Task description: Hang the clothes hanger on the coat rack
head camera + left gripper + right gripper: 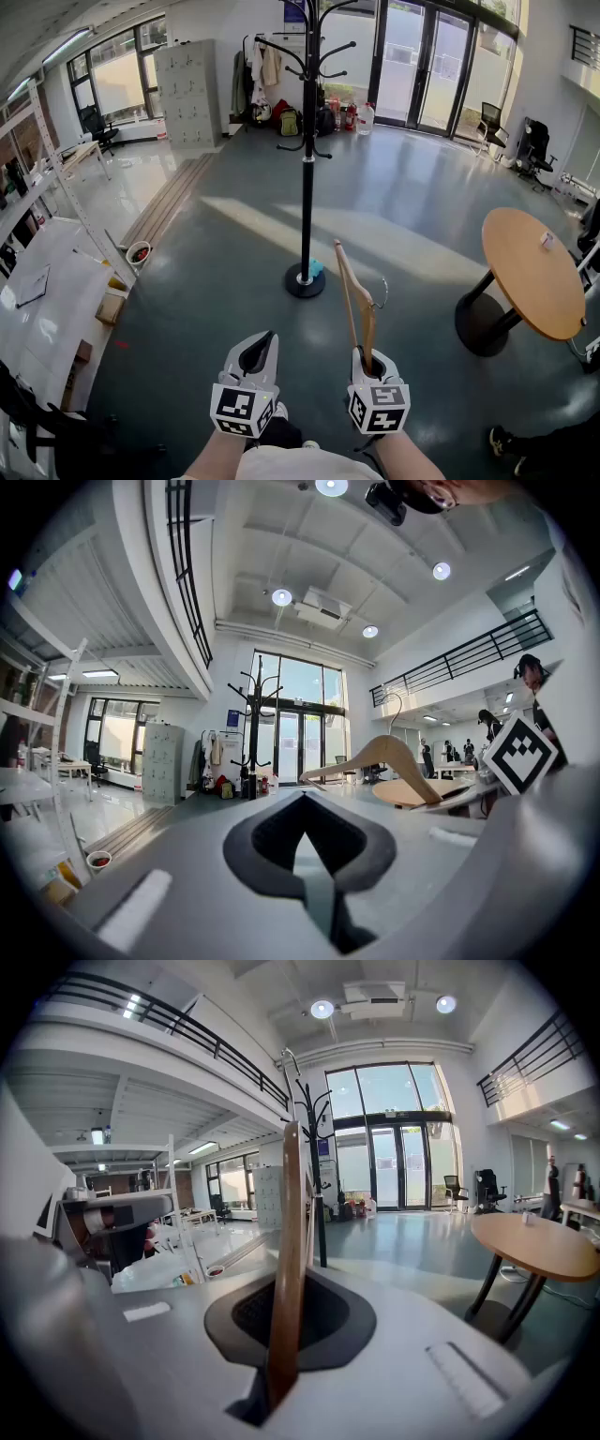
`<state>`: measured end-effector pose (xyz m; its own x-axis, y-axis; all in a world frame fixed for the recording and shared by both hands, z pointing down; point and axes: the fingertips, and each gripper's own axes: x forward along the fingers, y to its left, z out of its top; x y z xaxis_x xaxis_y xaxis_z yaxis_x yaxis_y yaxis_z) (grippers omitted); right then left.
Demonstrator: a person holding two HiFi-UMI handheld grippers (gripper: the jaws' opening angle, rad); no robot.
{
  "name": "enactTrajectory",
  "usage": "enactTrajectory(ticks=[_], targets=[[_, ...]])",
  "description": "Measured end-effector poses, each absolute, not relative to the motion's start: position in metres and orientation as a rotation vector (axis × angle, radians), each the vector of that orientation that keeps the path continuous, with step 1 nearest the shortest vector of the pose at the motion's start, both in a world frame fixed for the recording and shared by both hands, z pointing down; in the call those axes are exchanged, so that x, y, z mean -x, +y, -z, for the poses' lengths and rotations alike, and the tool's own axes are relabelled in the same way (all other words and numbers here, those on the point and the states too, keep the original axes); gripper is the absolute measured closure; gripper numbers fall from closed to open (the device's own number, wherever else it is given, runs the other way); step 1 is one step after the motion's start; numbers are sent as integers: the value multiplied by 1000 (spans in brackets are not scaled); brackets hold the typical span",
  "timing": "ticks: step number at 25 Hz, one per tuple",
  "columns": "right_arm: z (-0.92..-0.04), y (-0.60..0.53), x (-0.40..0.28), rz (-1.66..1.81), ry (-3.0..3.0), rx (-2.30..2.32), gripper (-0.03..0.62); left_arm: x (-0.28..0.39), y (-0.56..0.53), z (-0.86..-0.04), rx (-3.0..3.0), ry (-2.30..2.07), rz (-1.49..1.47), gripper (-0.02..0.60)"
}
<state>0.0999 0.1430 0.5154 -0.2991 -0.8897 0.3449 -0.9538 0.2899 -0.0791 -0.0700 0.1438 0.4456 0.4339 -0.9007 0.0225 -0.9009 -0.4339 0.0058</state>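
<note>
A wooden clothes hanger (354, 298) with a metal hook stands up out of my right gripper (372, 360), which is shut on one end of it. In the right gripper view the hanger (289, 1241) rises edge-on between the jaws. The left gripper view shows the hanger (382, 757) off to its right. A tall black coat rack (308, 150) stands on the floor straight ahead, its round base (305, 280) beyond the hanger; it also shows as the coat rack (317, 1147) and the coat rack (255, 726). My left gripper (260, 349) is shut and holds nothing.
A round wooden table (532, 271) stands at the right. White metal shelving (56, 178) and a white sheet-covered surface (42, 281) lie at the left. Lockers (188, 92), bags and glass doors (422, 66) are at the far wall. Office chairs (530, 145) sit far right.
</note>
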Motion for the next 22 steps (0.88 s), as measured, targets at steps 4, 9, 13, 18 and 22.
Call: enactTrajectory(ticks=[4, 9, 13, 18, 22], targets=[[-514, 146, -101, -400, -2321, -1698, 568, 70, 145, -445, -2642, -1660, -32, 581], [-518, 149, -104, -403, -2317, -1692, 568, 69, 147, -447, -2636, -1663, -27, 581], [-518, 149, -105, -415, -2313, -1691, 566, 69, 146, -447, -2624, -1668, -18, 581], [-525, 138, -109, -452, -2294, -1715, 566, 73, 132, -454, -2610, -1662, -18, 581], [-527, 120, -111, -477, -2266, -1746, 566, 80, 113, -455, -2604, -1656, -16, 581]])
